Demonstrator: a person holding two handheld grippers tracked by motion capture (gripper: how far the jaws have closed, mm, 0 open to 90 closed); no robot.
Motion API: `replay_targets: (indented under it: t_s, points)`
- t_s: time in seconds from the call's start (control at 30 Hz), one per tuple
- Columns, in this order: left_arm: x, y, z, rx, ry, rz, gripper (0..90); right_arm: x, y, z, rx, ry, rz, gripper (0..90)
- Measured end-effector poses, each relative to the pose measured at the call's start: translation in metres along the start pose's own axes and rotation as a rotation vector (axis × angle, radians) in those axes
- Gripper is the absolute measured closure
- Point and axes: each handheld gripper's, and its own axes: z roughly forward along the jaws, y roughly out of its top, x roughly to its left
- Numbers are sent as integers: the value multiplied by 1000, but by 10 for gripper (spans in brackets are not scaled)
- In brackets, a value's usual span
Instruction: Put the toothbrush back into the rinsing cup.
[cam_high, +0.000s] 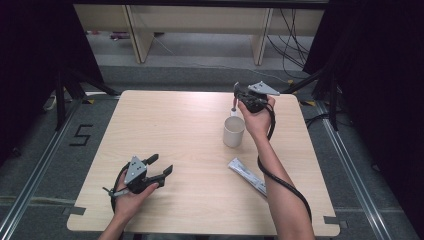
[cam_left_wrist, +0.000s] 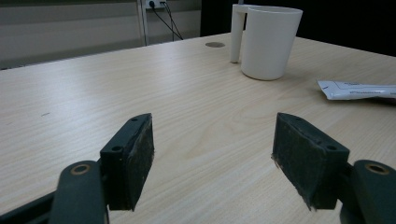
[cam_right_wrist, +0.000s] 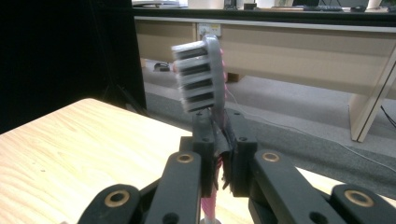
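1. Left tool sits nearest the high camera, at the near-left part of the bench, held low in the person's left hand. Its jaws are spread wide with nothing between them; left gripper view confirms bare wood between the two black pads.
2. Right tool is raised over the far-right part of the bench, in the right hand. Jaws pressed together, pinching a toothbrush by its neck.
3. Toothbrush: grey head with rows of dark bristles stands up past the jaw tips in the right gripper view; a pink handle shows below the jaws. In the high view it hangs just above the mug.
4. White mug stands upright on the bench, directly in front of the right hand; handle visible in the left gripper view.
5. White packet lies flat on the bench, near side of the mug, beside the right forearm.
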Motion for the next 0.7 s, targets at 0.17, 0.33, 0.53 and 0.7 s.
replay_targets:
  t_s: [0.17,0.33,0.53,0.7]
  points:
    - [0,0,0,5,3,1,291,0,-3,2,8,-3,4,847]
    - [0,0,0,5,2,2,291,-1,-5,2,21,-2,10,848]
    - [0,0,0,4,1,2,291,-2,-9,4,35,-3,-5,848]
    - [0,0,0,4,1,1,291,0,-12,6,44,-1,19,847]
